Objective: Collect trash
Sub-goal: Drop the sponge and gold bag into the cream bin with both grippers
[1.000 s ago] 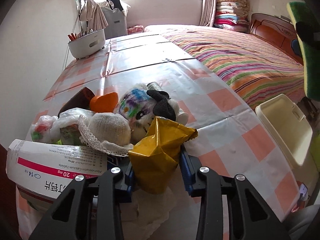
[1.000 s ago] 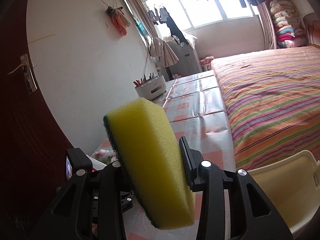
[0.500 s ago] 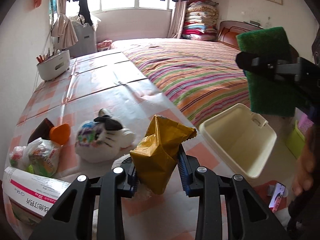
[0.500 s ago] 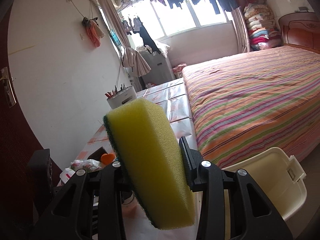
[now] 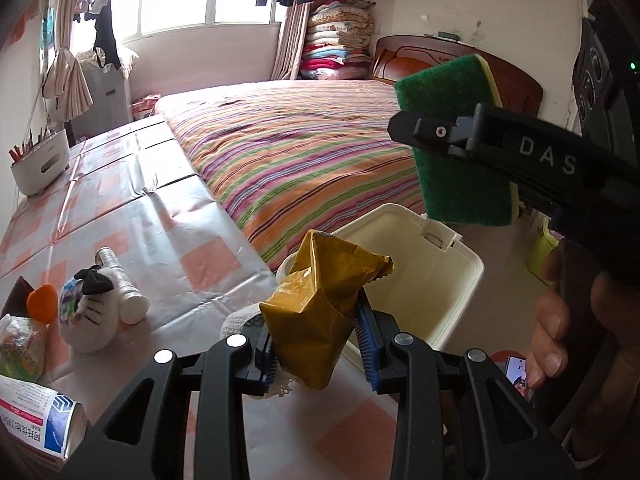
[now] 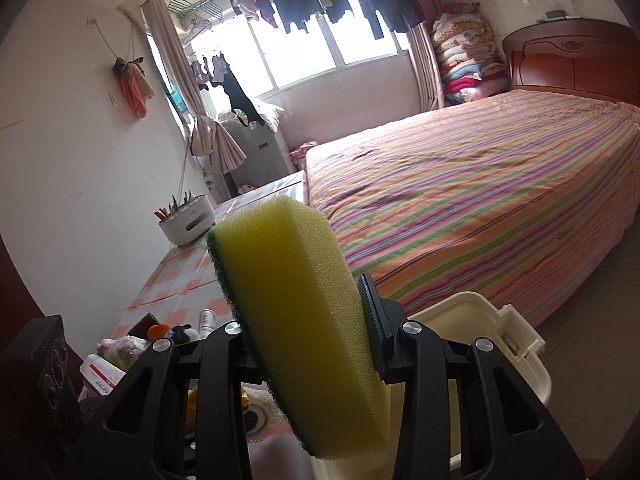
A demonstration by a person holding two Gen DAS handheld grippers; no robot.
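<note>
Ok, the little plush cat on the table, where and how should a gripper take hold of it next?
Grip the plush cat across its round white body, fingers coming from above. It sits low and soft; the white bottle presses against one side and the orange piece crowds the other, so a side approach looks blocked.

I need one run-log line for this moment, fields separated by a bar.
left hand-held gripper: shut on gold wrapper | right hand-held gripper: shut on sponge | cream bin: open beside table edge | drop: not yet
</note>
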